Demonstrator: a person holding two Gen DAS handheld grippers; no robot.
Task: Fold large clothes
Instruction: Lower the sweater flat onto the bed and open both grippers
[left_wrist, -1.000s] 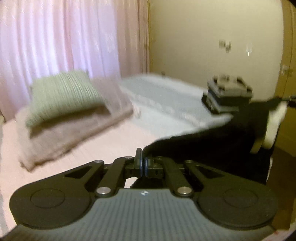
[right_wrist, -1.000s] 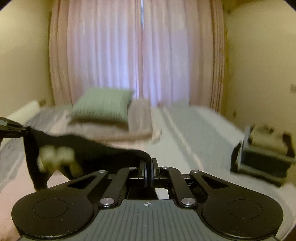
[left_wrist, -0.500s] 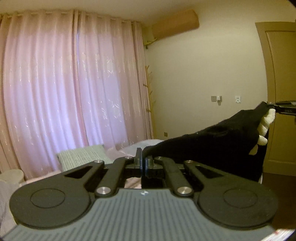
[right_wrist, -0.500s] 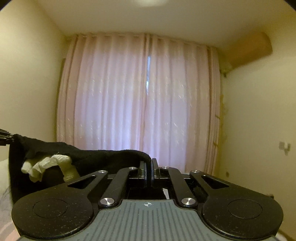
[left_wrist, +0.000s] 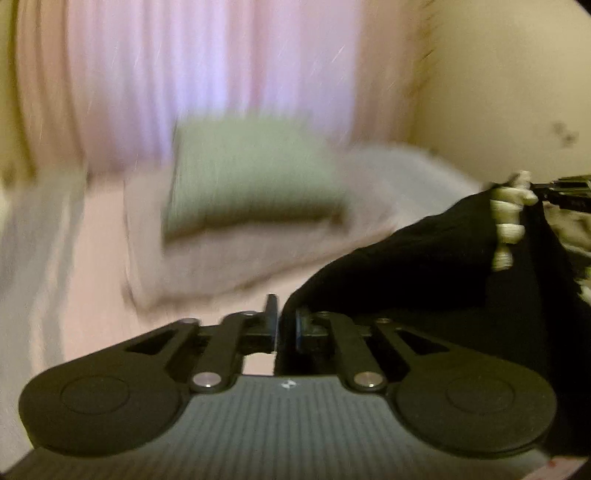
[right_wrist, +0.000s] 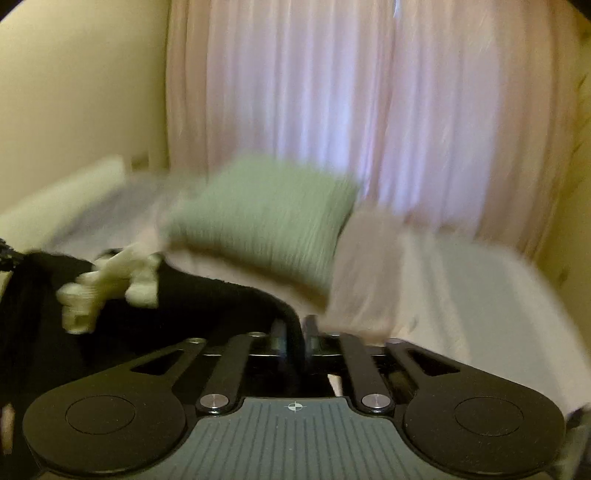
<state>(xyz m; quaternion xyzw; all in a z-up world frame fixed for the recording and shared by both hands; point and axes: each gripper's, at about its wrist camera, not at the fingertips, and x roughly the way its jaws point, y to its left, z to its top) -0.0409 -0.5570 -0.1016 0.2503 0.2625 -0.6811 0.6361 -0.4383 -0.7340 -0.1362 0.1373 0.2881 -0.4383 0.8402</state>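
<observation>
Blurred bedroom: pink curtain behind a pale bed. Black garment with a cream print, slung in the air between the 2 grippers.

- **Right gripper:** jaws just been opening, now parted to a middling gap. Thin rolled edge of cloth between them, looking loose rather than pinched.
- **Left gripper:** jaws just been opening too, now only narrowly apart. Cloth bunched against the right-hand finger and at the gap; hard to tell whether any pinch remains.

Probably a release to lay the garment flat. For a clean drop:

- Let go on both sides together, low over the bare sheet ahead of the jaws.
- Stop short of the green pillow farther ahead.
- Draw both grippers straight back so no edge snags a finger.
</observation>
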